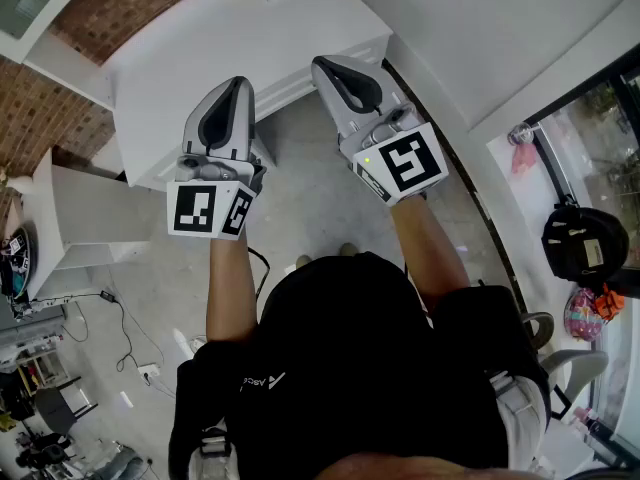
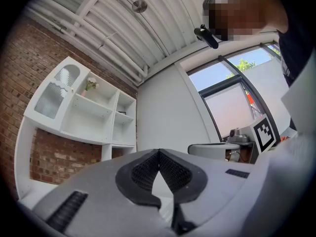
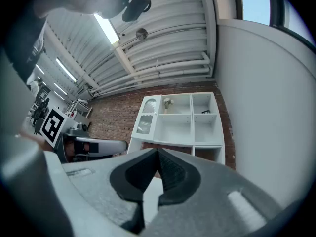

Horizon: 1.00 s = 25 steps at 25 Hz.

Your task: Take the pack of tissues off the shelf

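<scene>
A white shelf unit (image 3: 178, 123) stands against a brick wall, some way ahead of both grippers. I cannot make out a pack of tissues for certain. A small dark thing (image 3: 206, 112) lies in the upper right compartment, too small to identify; it also shows in the left gripper view (image 2: 122, 113). My left gripper (image 2: 159, 153) is shut with nothing between its jaws. My right gripper (image 3: 158, 153) is shut and empty too. In the head view the left gripper (image 1: 240, 86) and right gripper (image 1: 322, 65) are held side by side, pointing at the white unit (image 1: 200, 58).
A small vase with flowers (image 3: 168, 102) stands in an upper compartment, next to a glass-fronted door (image 3: 144, 117). A curved white wall (image 1: 470, 28) runs along the right. Windows (image 2: 232, 98) are on that side. Cables and clutter (image 1: 40, 368) lie on the floor to the left.
</scene>
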### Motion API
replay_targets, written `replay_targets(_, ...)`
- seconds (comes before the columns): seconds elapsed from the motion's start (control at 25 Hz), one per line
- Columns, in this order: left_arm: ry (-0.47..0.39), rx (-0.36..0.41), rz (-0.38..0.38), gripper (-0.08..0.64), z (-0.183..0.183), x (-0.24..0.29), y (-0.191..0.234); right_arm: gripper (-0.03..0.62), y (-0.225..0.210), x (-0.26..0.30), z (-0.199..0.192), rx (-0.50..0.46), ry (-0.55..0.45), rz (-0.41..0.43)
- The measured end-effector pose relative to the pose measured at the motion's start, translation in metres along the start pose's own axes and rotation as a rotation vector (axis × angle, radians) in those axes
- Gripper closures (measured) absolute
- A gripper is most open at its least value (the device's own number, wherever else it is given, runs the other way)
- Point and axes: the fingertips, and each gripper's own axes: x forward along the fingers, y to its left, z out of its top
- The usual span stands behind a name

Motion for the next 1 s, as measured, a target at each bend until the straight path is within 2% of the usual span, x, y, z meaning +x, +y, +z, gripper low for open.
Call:
replay_targets(0.4,0.003,0.018,0.038,0.561,-0.009,0.034,-0.015,0.591,-0.039,-0.008,-0.013,0.046,0.003,0.054)
replay_targets(0.6,0.005,0.030,0.049,0.561,-0.010,0.054,-0.015,0.591,-0.063,-0.004,-0.016,0.039,0.007,0.045)
replay_targets(0.8,0.005,0.031,0.052,0.561,-0.019,0.078,0.004,0.591,-0.088,0.018,-0.031,0.042,0.021,0.023)
replay_targets(1.0,-0.007,0.020,0.061,0.561,-0.037,0.107,0.047,0.591,-0.109,0.064,-0.050,0.019,0.034,0.006)
